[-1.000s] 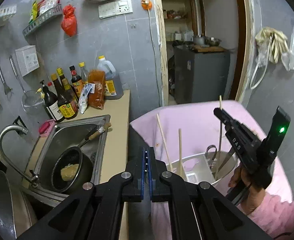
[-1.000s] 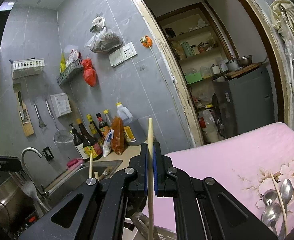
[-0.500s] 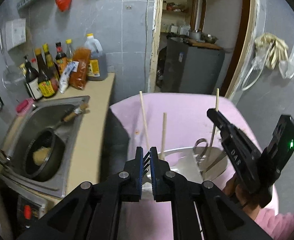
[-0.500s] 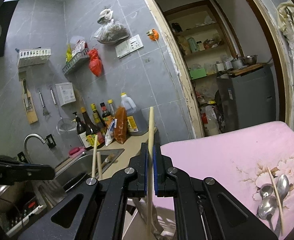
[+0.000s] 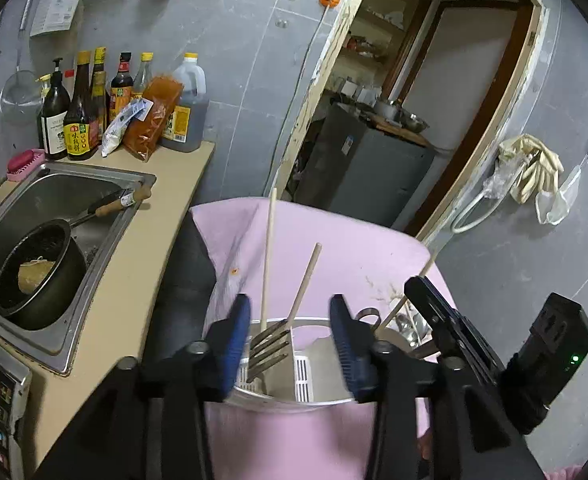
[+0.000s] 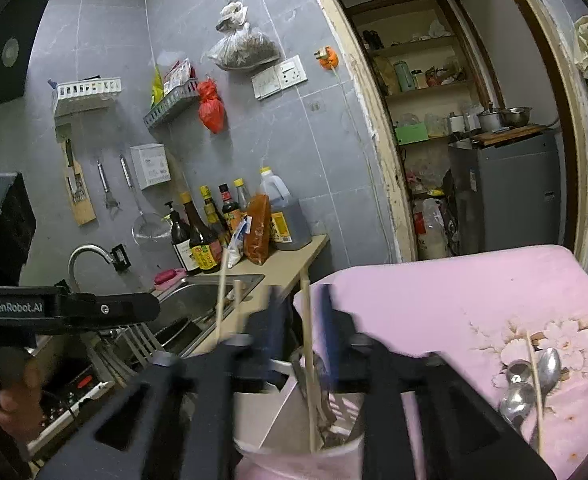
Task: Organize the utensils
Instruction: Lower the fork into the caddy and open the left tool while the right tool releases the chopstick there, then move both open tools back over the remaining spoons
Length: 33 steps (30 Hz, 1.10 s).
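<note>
1. Two grippers release together: left gripper [image 5: 290, 336], jaws opening, frees a fork [image 5: 268, 346] into the white holder [image 5: 294, 398].
2. Right gripper [image 6: 299, 334], jaws opening, drops a chopstick [image 6: 309, 368]; either utensil may tip out.

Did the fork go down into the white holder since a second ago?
Yes. The fork now leans tines-up inside the white holder, between the left gripper's opening jaws; earlier they pinched it above the rim.
</note>
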### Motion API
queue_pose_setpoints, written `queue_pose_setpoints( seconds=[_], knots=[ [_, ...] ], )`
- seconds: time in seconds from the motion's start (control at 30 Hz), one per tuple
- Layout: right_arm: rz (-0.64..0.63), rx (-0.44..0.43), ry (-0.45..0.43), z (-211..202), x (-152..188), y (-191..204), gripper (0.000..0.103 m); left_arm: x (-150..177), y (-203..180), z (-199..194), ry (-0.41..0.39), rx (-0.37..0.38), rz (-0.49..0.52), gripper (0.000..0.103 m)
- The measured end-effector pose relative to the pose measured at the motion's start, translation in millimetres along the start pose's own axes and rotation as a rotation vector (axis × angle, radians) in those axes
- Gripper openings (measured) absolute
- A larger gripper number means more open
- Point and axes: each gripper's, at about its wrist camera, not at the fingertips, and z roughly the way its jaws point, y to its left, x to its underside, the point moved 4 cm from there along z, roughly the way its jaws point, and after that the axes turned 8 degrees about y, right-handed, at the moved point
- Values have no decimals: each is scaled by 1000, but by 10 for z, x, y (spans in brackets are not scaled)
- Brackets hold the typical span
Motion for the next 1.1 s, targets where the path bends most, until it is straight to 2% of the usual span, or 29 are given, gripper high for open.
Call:
queue_pose_setpoints(
  seconds=[0.17,0.23,0.3,0.37,0.5,0.6,0.7,0.9,1.1],
  knots=[
    [38,11,-17,-244,-69,-89,41,-8,-67,-67,-44,14,-6,50],
    [49,26,-31,-358,-113,-140,45,-15,-100,-99,-69,10,-3,54],
    [59,53,-52,-494,-181,-215,57,-21,-143,-140,-99,2,6,62],
    [70,75,-61,-614,-236,-296,63,-22,-232,-181,-142,-15,27,68],
    [77,127,-87,-878,-372,-476,80,-4,-430,-221,-205,-38,66,81],
    [66,172,-95,-1062,-447,-604,87,26,-617,-230,-255,-54,97,91],
    [46,220,-101,-1244,-494,-737,92,61,-828,-212,-291,-60,131,96],
    [5,298,-107,-1520,-553,-1008,100,157,-1221,-150,-351,-43,157,99],
    [-16,346,-103,-1716,-559,-1348,100,244,-1621,-14,-383,-44,190,100]
  ],
)
